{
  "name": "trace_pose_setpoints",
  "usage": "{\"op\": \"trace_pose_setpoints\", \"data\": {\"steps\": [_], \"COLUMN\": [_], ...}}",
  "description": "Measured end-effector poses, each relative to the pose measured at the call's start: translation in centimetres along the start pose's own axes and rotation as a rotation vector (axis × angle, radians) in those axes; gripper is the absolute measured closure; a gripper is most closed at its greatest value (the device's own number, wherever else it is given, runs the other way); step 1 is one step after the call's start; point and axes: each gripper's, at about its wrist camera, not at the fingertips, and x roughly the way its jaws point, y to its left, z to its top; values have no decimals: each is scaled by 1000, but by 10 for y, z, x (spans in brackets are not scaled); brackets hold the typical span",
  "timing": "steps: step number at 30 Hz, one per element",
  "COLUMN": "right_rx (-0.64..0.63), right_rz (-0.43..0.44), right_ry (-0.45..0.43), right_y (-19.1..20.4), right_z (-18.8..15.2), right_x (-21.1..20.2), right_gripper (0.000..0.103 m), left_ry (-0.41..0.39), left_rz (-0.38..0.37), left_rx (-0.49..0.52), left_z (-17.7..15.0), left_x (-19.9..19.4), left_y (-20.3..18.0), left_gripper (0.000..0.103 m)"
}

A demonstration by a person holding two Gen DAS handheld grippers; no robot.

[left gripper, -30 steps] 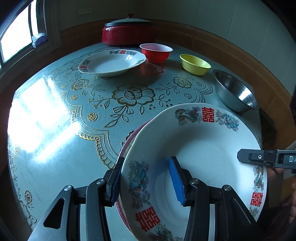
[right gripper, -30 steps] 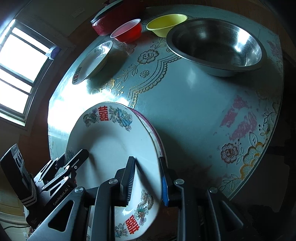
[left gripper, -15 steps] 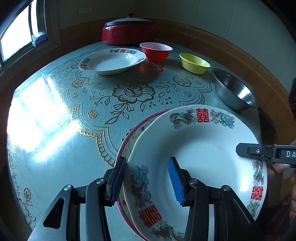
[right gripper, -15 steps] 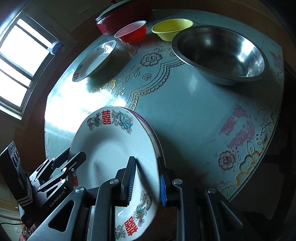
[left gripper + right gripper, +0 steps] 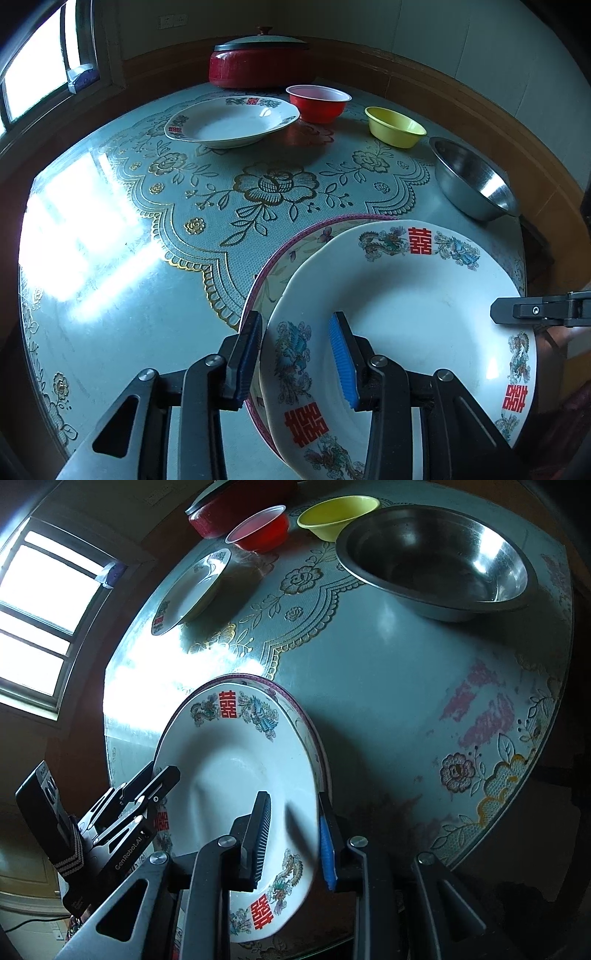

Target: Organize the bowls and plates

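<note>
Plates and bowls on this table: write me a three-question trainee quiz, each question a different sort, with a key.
1. Multiple choice: what lies directly under the white dragon plate? A) a pink-rimmed plate B) a cutting board C) a folded towel
2. True or false: the red pot at the far edge has its lid off.
3. Count: leaving plates aside, how many bowls stand on the table?

Key
1. A
2. False: the lid is on.
3. Three: the red bowl, the yellow bowl and the steel bowl.
</note>
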Motion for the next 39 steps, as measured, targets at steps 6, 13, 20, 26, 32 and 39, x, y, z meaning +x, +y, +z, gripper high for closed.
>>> {"op": "trace_pose_setpoints", "data": {"steps": [6, 13, 20, 26, 32, 39], "right_rx": [-31, -176, -230, -255, -210, -160], "right_rz": [-41, -136, -140, -162, -154, -104], "right_ry": [-42, -28, -42, -67, -77, -78], "right_y": [5, 26, 31, 35, 28, 26], "right_z": [12, 21, 18, 13, 16, 20], "right_x": [11, 22, 0, 1, 8, 0], "right_gripper": [83, 79, 78, 80, 83, 80], "left_ry": [-25, 7, 13, 2, 4, -14], "left_rz": [42, 69, 48, 8, -28, -11], "left_rx": [10, -24, -66, -75, -110, -84], "left_z": [4, 3, 0, 1, 2, 11], "left_x": [-4, 2, 4, -1, -1, -9], "left_y": [-1, 11, 16, 14, 16, 16], "left_gripper": [62, 62, 61, 59, 54, 51]}}
